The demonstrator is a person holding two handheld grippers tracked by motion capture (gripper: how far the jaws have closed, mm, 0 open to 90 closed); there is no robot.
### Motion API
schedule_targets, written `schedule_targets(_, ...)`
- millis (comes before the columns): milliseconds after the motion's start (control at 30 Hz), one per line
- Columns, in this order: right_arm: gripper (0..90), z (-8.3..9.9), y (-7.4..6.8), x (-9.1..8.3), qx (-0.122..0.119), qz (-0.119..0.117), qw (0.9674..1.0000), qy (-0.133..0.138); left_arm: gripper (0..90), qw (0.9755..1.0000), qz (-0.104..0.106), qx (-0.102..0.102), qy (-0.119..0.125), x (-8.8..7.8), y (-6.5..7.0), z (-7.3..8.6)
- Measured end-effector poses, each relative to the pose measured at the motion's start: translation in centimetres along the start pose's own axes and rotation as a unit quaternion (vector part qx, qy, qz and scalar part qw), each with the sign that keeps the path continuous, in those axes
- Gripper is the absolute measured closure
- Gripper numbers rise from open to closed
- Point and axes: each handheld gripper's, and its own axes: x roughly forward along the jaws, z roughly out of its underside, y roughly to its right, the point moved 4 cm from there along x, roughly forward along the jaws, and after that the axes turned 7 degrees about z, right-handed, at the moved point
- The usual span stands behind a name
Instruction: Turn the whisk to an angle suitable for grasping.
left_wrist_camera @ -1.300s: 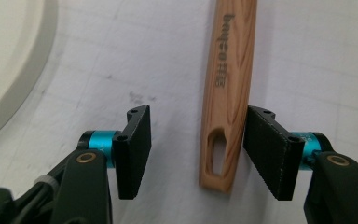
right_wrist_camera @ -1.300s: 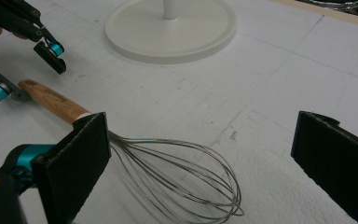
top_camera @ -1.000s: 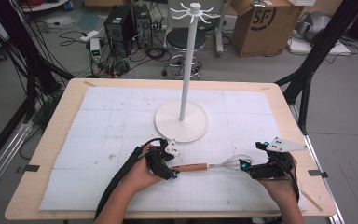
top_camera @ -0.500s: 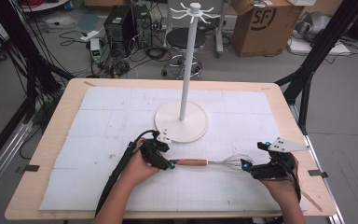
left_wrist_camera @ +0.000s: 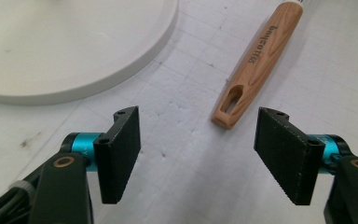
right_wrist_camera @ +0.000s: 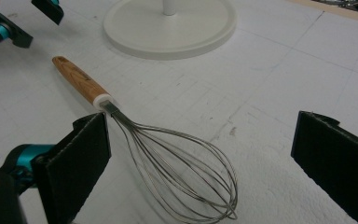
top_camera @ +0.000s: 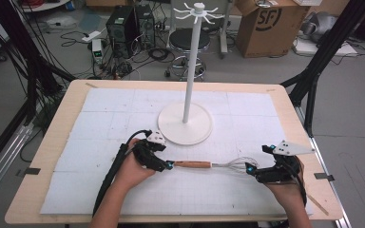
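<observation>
Left gripper view: left gripper point(left_wrist_camera: 198, 154), jaws just opening, empty; whisk point(left_wrist_camera: 258, 63) handle, its lettering unreadable, just ahead; right gripper point(right_wrist_camera: 200, 170) gapes around wires.

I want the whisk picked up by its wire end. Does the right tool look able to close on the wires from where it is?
Probably yes. The right tool stands open with the whisk wires lying between its jaws on the mat, and nothing blocks them. The left tool is open, off the handle.
</observation>
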Motion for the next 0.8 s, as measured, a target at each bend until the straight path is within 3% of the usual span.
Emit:
schedule_targets(300, 3.5, 0.0, -0.3, -0.1, -0.005, 0.005, 1.0, -0.004, 23.5, 0.998, -0.007, 0.005, 0.062, -4.6, 0.6, 1.3)
schedule_targets(400, 3.5, -0.2, -0.5, 0.0, -0.009, 0.004, 0.9999, -0.006, 13.2, 0.9954, -0.004, 0.011, 0.096, -6.2, 0.9, 1.7)
schedule_targets(467, 3.5, -0.3, -0.7, 0.1, -0.01, 0.004, 0.9999, -0.007, 12.0, 0.9934, 0.003, 0.014, 0.114, -7.5, 1.0, 1.9)
schedule_targets(633, 3.5, -0.3, -1.1, 0.5, -0.02, 0.0, 0.9997, -0.013, 7.3, 0.9892, -0.008, 0.015, 0.145, -10.4, 0.7, 2.3)
schedule_targets(800, 3.5, -0.3, -1.4, 0.9, -0.028, -0.004, 0.9994, -0.018, 4.3, 0.9859, -0.012, 0.008, 0.167, -12.0, 0.3, 2.8)
